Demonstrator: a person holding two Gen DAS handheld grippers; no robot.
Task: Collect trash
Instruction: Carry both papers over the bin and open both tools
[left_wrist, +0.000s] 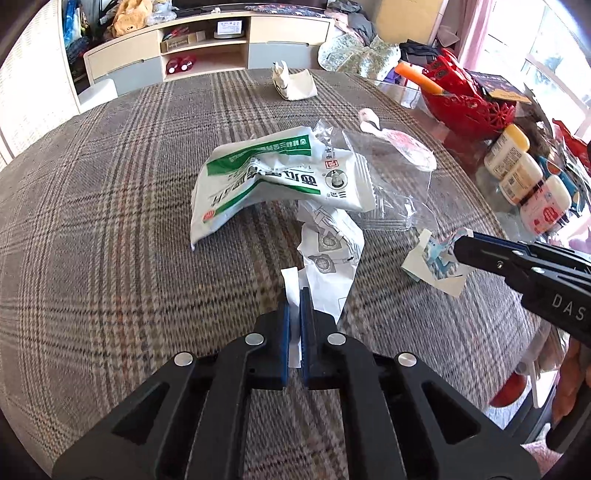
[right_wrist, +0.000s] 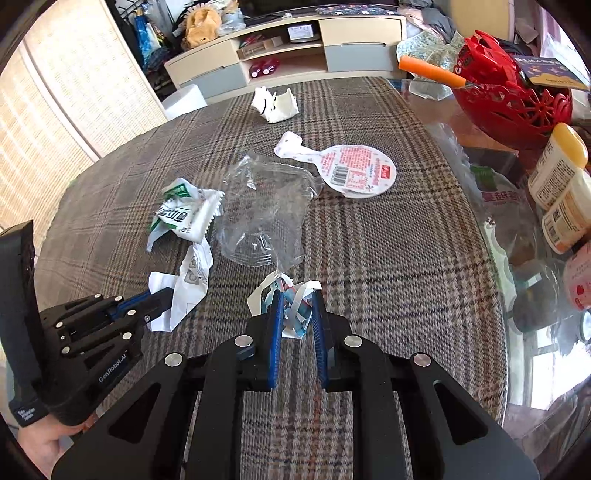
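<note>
Two grippers, left gripper (left_wrist: 294, 295) pinching white paper (left_wrist: 325, 254), right gripper (right_wrist: 297, 299) clamping blue-printed scrap (right_wrist: 293, 306) between its fingers.

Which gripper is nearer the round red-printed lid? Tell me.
Right. The right gripper, clamping a paper scrap, sits in front of the lid; the left gripper is farther left, past the clear wrapper.

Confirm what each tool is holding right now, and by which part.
Left tool pinches the white printed paper by its near edge strip. Right tool grips the small crumpled blue-and-white wrapper around its middle.
</note>
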